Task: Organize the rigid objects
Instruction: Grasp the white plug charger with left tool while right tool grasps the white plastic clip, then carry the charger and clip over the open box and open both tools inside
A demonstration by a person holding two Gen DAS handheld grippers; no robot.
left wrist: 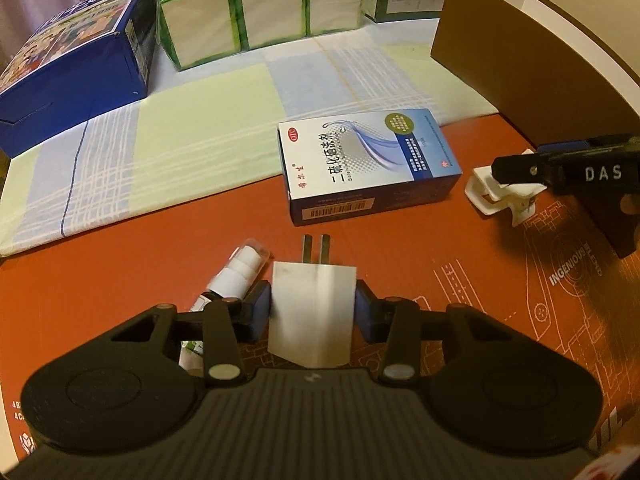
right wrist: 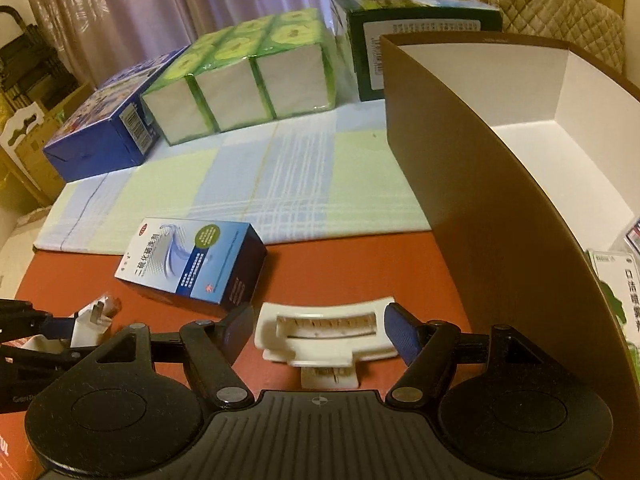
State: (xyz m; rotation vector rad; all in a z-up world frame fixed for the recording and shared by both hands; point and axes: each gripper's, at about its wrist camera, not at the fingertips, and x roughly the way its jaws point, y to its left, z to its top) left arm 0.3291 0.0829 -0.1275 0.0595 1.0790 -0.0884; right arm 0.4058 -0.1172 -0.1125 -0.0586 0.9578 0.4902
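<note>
My left gripper [left wrist: 312, 304] is shut on a white plug adapter [left wrist: 313, 312] with its two prongs pointing forward, above the orange mat. My right gripper [right wrist: 320, 330] has its pads on both ends of a white clip [right wrist: 326, 334] that lies on the mat; the clip also shows in the left wrist view [left wrist: 500, 196]. A blue and white medicine box [left wrist: 366, 164] lies flat ahead, also in the right wrist view [right wrist: 192, 260]. A small white bottle [left wrist: 240, 270] lies left of the left gripper. A brown open box [right wrist: 480, 184] with a white inside stands at the right.
A checked green and blue cloth [left wrist: 180, 140] covers the far table. On it stand a blue carton [left wrist: 76, 64], a pack of green tissue packets [left wrist: 256, 8] and a dark green box [right wrist: 416, 36]. Some packets [right wrist: 616, 280] lie inside the brown box.
</note>
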